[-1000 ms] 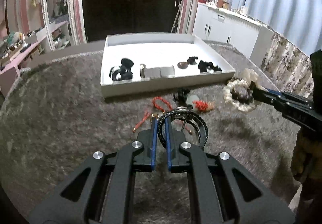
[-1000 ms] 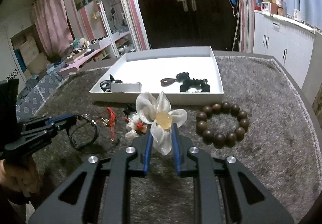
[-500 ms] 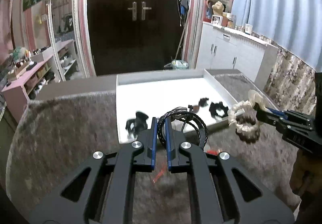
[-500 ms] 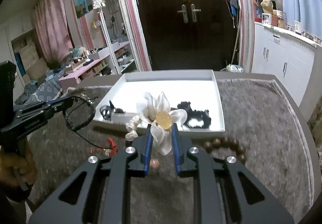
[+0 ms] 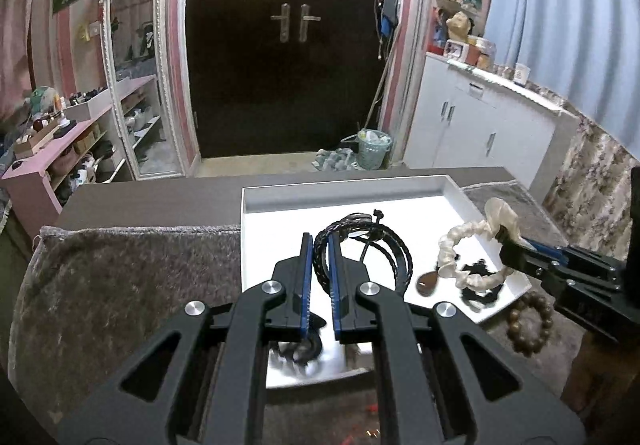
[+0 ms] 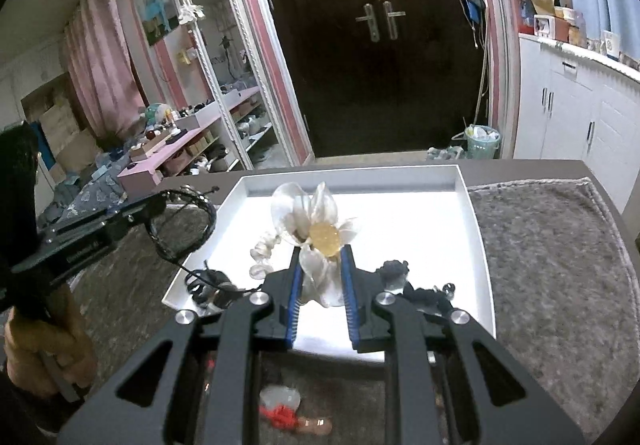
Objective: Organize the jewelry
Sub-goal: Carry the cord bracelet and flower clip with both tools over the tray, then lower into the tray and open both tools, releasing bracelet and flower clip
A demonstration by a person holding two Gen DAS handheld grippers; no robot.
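My left gripper (image 5: 318,241) is shut on a black braided cord bracelet (image 5: 394,251), held in the air over the white tray (image 5: 344,193). My right gripper (image 6: 322,253) is shut on a cream flower scrunchie with an amber centre (image 6: 324,235), also held above the tray (image 6: 352,175). In the left wrist view the right gripper (image 5: 506,241) comes in from the right with the scrunchie (image 5: 452,249). In the right wrist view the left gripper (image 6: 160,201) shows at the left with the bracelet (image 6: 200,223).
Black hair ties (image 6: 412,285) and a brown pendant (image 5: 428,279) lie in the tray. A wooden bead bracelet (image 5: 528,323) sits on the grey fuzzy mat (image 5: 120,285) beside the tray. A red tasselled piece (image 6: 286,411) lies on the mat below my right gripper. A hand (image 6: 44,345) grips the left tool.
Both grippers have lifted off the mat and moved forward over the tray, each still carrying its piece. The tray now sits right beneath the fingers.
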